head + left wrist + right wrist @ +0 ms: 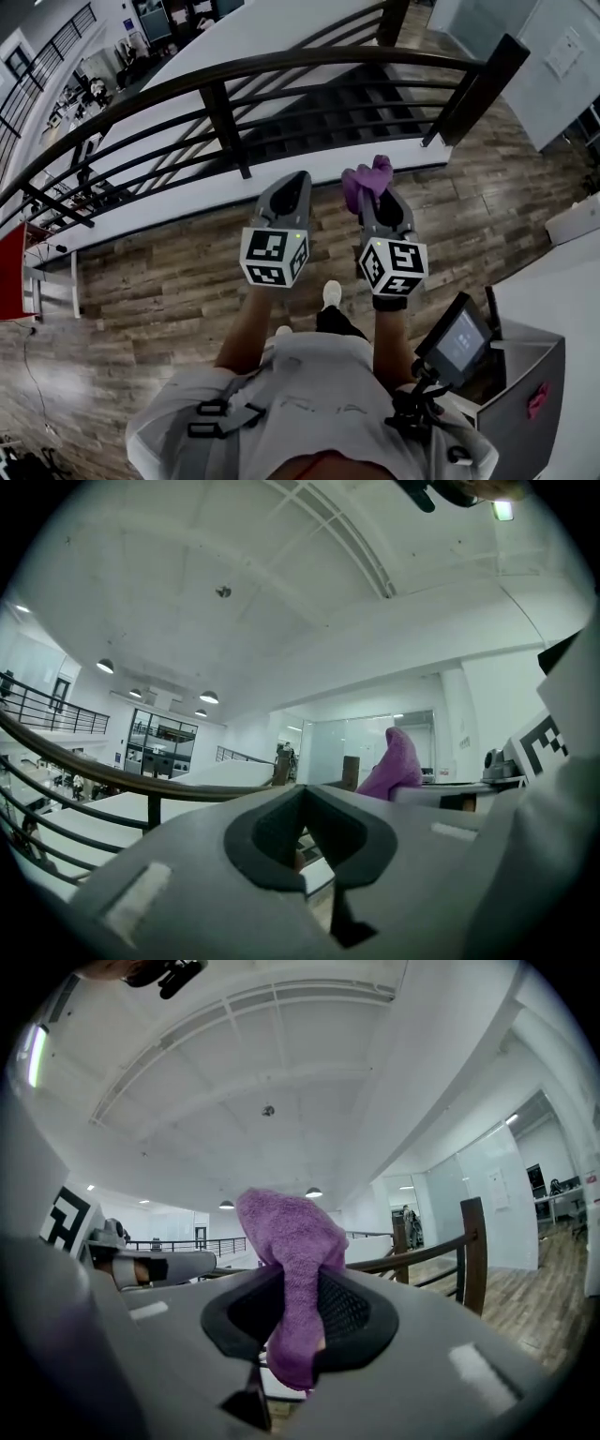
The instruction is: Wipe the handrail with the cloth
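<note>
Fluffy purple terry cloth [292,1241] pinched in right gripper [377,199] fingers; left gripper [291,187] fingers pressed together, empty. Near curved, smooth dark handrail [281,64], above wood-plank floor [169,291].

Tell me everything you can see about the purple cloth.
The cloth is purple and looks like soft, fuzzy terry fabric. It is bunched into a fold and pinched between the closed jaws of the right gripper, with a rounded lump standing above them and a short end hanging below. It is held in the air, apart from the dark handrail. Nothing else touches it.
</note>
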`<state>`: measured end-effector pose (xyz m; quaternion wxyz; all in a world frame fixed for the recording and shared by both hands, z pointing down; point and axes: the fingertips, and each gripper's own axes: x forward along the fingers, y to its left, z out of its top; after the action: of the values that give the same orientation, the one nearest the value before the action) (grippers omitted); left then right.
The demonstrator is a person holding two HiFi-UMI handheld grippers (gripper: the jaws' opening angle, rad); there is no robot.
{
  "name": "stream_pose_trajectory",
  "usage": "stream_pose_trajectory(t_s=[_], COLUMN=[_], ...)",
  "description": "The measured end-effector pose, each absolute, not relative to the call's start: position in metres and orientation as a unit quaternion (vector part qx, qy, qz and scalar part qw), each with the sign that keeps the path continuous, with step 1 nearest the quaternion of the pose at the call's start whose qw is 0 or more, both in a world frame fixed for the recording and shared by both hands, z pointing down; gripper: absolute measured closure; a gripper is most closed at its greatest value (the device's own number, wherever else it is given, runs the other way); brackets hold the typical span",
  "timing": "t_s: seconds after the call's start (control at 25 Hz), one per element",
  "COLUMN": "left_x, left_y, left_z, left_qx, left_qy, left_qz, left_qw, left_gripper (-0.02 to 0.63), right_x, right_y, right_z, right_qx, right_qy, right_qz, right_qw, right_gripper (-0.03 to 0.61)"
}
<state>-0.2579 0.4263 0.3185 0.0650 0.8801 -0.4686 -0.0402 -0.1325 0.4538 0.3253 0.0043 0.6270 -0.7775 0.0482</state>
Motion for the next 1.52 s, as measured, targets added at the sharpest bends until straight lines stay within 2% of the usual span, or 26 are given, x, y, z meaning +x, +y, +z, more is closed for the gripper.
stream_pose_trajectory(t_s=[0.24,0.6,1.12,1.52], left_x=[-0.209,-0.151,-0.155,-0.167], left_y=[0.366,0.318,0.238,0.111], left_z=[0.301,0.309,0.334,0.337], left_qx=[0.874,0.869,0.845,0.826], left_qy=[-0.480,-0.489,-0.529,-0.560], left_qz=[-0.053,-0.042,-0.031,-0.035], left_qw=[0.049,0.059,0.065,0.051], left_gripper=[0.614,0.614,0.614,0.614], right_x=[-0.082,-0.024,-0.029,-0.035], right_y=[0.397,0.351,0.258,0.114], right_z=[0.304,0.318,0.349,0.356], right_qx=[0.617,0.607,0.572,0.555], right_qy=[-0.786,-0.794,-0.818,-0.829], right_qz=[0.024,0.045,0.060,0.060], right_qw=[-0.011,-0.010,0.017,0.031], right_gripper=[0.485,0.485,0.485,0.485])
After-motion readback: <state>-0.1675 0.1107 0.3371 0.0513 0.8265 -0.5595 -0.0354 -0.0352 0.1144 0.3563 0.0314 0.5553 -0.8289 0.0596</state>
